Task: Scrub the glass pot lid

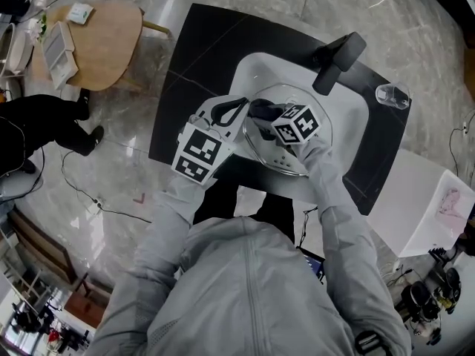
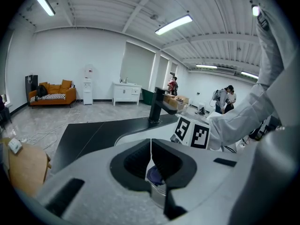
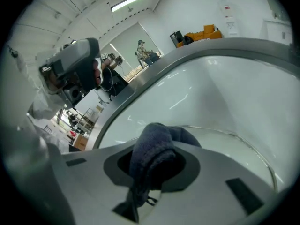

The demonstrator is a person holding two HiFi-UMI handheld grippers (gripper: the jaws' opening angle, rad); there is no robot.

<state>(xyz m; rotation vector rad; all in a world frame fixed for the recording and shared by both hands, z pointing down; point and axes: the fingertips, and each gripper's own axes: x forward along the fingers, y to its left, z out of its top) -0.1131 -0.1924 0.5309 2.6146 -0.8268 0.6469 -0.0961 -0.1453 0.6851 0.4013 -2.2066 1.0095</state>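
Observation:
The glass pot lid (image 1: 280,156) is held tilted over the white sink (image 1: 254,68). My left gripper (image 1: 234,111) is shut on the lid's left rim; in the left gripper view the thin glass edge (image 2: 158,191) runs between the closed jaws (image 2: 151,157). My right gripper (image 1: 267,114) is shut on a dark blue cloth (image 1: 260,108) that lies against the lid's upper face. In the right gripper view the cloth (image 3: 152,153) bulges out of the gripper (image 3: 149,175), and the lid's rim (image 3: 243,146) curves off to the right over the basin.
A black faucet (image 1: 338,59) reaches over the sink's far side. On the black counter (image 1: 194,58) a clear glass (image 1: 392,95) stands at the right. A wooden table (image 1: 104,32) is far left, a white box (image 1: 430,206) right. People stand far off in the room.

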